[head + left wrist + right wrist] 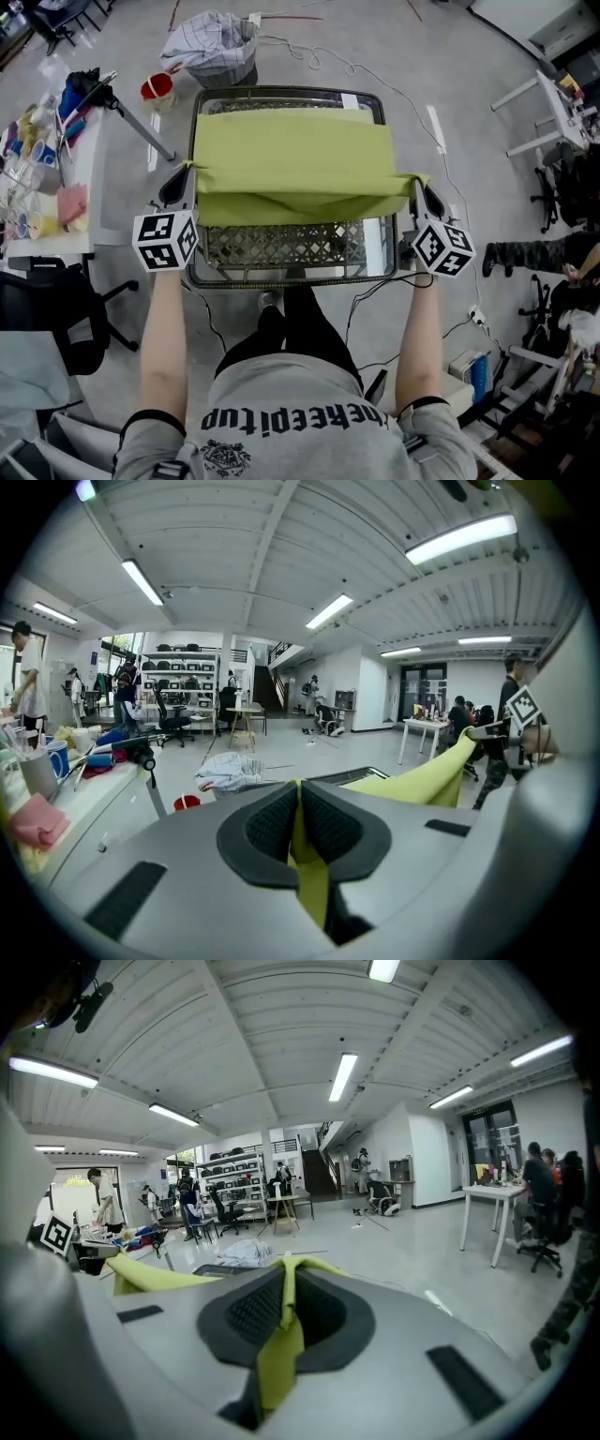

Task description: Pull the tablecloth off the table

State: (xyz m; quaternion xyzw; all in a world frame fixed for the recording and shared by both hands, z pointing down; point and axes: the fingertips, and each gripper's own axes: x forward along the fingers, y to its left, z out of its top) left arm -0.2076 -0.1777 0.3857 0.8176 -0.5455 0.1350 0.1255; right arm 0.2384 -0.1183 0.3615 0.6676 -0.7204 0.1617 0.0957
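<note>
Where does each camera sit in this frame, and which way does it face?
Head view: on the person's head, looking steeply down at the green tablecloth, the mesh table, forearms, torso, left tongs and right tongs.
Left gripper view: rides the left tongs, facing across the room; its jaws pinch the tablecloth.
Right gripper view: likewise on the right tongs.
Both gripper views share the tablecloth stretched between them and the shelving beyond.

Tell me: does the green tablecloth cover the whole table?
Partly off: left tongs and right tongs pinch the tablecloth by its near corners, and the table shows bare mesh at its near end.
</note>
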